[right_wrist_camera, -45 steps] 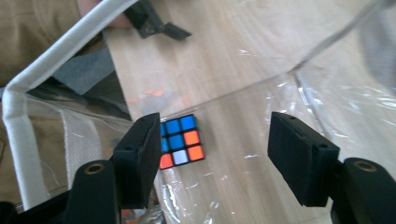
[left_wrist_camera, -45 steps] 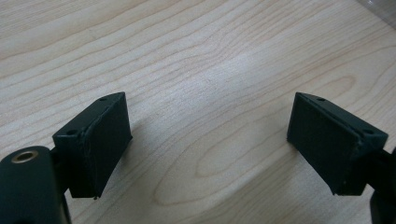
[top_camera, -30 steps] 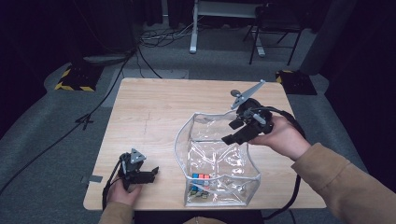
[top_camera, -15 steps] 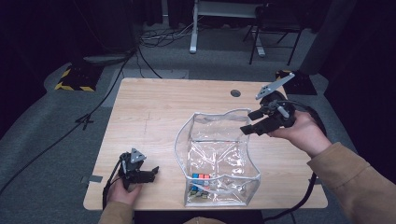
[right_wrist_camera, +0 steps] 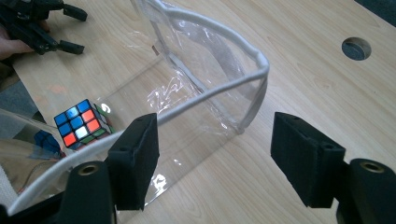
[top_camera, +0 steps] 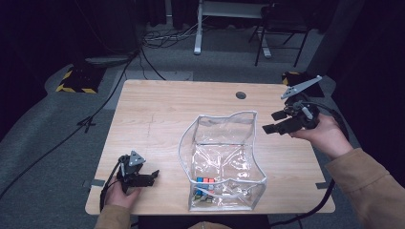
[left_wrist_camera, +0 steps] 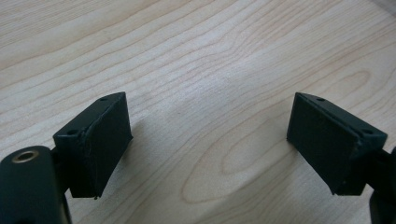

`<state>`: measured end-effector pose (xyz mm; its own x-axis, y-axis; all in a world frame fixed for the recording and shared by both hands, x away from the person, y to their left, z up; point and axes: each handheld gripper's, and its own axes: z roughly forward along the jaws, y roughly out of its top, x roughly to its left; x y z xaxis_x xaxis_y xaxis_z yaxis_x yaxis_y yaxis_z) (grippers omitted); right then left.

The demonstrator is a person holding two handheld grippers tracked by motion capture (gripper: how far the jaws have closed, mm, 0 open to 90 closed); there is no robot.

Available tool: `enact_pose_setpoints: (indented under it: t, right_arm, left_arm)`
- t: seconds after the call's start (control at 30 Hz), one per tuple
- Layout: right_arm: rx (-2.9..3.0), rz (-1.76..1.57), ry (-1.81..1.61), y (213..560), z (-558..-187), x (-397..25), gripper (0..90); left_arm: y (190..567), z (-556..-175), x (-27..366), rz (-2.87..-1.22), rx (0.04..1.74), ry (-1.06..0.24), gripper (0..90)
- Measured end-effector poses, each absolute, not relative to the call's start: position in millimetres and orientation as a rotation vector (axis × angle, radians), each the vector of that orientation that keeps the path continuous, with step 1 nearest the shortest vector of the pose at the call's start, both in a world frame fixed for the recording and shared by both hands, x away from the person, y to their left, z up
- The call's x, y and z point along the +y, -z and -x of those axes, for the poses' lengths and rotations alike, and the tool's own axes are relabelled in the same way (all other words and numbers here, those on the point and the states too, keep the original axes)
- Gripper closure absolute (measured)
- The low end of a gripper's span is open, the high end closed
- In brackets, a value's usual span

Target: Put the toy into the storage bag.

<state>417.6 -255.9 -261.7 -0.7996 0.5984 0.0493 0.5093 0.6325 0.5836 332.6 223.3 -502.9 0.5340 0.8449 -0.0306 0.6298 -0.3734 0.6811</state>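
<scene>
A clear plastic pouch (top_camera: pixel 223 160) with a white rim stands open in the lower middle of the high view, on the wooden tabletop (top_camera: pixel 162 114). Inside it, near the bottom edge of the frame, lies a colour cube (top_camera: pixel 206 181) with a few other small coloured bits beside it.

The right claw (top_camera: pixel 278 122) hangs in the right half of the high view, lifted off the tabletop and just to the right of the pouch's upper right corner, apart from it. Its jaws stand wide and hold nothing. In the right gripper view the right claw (right_wrist_camera: pixel 215 158) looks along the pouch: the white rim (right_wrist_camera: pixel 233 88) arcs across between the jaws, and the colour cube (right_wrist_camera: pixel 83 122) sits at the left of that frame, through the clear wall.

The left claw (top_camera: pixel 154 175) rests at the lower left of the high view, well apart from the pouch's left wall. In the left gripper view the left claw (left_wrist_camera: pixel 208 140) is spread wide over bare wood, empty.

The right claw is plainly the nearer one to the pouch's open rim. The pouch's long axis runs from the upper middle of the high view down toward the bottom edge, so the rim corner lies to the left and slightly below the right claw. Any grasp would likely come from that side.
</scene>
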Motion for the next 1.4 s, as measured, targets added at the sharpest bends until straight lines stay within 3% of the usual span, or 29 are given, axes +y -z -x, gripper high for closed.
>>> enact_pose_setpoints:
  t: [0.5, 1.23, 1.4]
  right_arm:
    - [2.48, -1.104, -0.98, 305.6, -415.0, -325.4, 29.4]
    - [2.433, -1.343, -1.028, 402.9, -412.6, -358.6, 30.2]
    - [2.395, -1.372, -1.104, 420.5, -409.5, -365.1, 25.1]
  left_arm:
    - [502.6, -332.2, 222.6, -2.123, 1.202, -0.431, 14.2]
    - [502.6, -332.0, 221.9, -2.12, 1.206, -0.425, 14.2]
    - [502.6, -332.1, 222.0, -2.121, 1.206, -0.426, 14.2]
